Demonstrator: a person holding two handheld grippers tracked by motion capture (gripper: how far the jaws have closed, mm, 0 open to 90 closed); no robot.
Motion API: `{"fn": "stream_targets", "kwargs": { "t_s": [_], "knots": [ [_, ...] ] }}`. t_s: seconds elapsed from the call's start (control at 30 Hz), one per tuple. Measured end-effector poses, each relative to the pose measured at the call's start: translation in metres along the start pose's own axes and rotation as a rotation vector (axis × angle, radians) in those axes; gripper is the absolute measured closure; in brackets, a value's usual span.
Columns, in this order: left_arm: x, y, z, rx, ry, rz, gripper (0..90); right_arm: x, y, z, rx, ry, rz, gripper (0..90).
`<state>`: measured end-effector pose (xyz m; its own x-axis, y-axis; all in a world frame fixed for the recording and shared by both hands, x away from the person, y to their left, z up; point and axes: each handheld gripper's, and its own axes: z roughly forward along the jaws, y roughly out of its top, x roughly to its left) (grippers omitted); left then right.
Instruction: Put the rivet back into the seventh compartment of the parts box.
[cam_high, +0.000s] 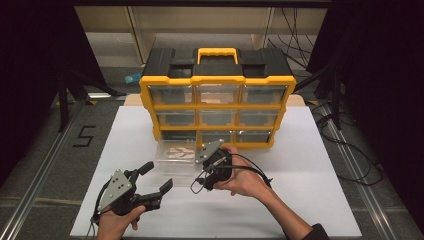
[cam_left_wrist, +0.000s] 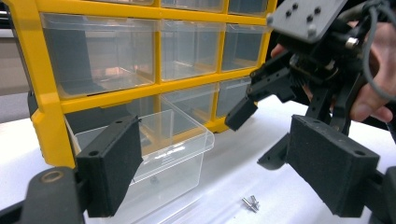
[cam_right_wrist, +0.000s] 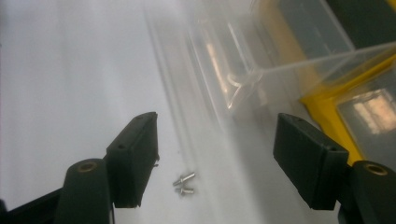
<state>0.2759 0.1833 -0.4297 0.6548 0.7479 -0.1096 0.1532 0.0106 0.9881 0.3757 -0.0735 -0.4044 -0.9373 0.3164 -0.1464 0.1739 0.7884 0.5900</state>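
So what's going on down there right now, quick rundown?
Right gripper open, poised over two small screws on the table. Left gripper open, empty. Clear drawer pulled out beside the screws. Nothing in the way.

Organizer cabinet (cam_high: 216, 80): glossy yellow plastic frame, matt black plastic top, clear smooth plastic drawers. Pulled-out drawer (cam_left_wrist: 154, 154): clear glossy plastic, thin walls, reflections on rim. 2 screws (cam_right_wrist: 185, 183): small, bright bare metal, shiny. Tabletop (cam_high: 310, 200): white, smooth, matt. Left gripper (cam_high: 152, 182): matt black plastic body, grey flat metal plate; jaw pads black, fine-grained, foam-like. Right gripper (cam_right_wrist: 215, 154): same matt black pads.
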Motion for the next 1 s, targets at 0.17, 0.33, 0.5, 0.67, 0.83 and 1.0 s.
{"fn": "stream_targets", "kwargs": {
  "t_s": [0.17,0.33,0.5,0.67,0.83,1.0],
  "knots": [
    [0.0,0.0,0.0,-0.005,-0.002,0.001,18.0,-0.001,-0.01,0.009,0.048,0.02,0.01,32.3],
    [0.0,0.0,0.0,0.0,0.001,0.001,18.0,-0.003,-0.013,0.016,0.064,0.037,0.011,32.8],
    [0.0,0.0,0.0,-0.002,0.0,-0.002,18.0,-0.003,-0.017,0.023,0.108,0.049,0.032,33.3],
    [0.0,0.0,0.0,-0.002,0.002,-0.002,18.0,-0.003,-0.022,0.03,0.13,0.063,0.046,34.5],
    [0.0,0.0,0.0,-0.002,0.002,-0.003,18.0,-0.004,-0.025,0.036,0.145,0.079,0.059,35.9],
    [0.0,0.0,0.0,-0.002,0.002,-0.003,18.0,-0.005,-0.027,0.042,0.163,0.087,0.086,39.5]
  ]
}}
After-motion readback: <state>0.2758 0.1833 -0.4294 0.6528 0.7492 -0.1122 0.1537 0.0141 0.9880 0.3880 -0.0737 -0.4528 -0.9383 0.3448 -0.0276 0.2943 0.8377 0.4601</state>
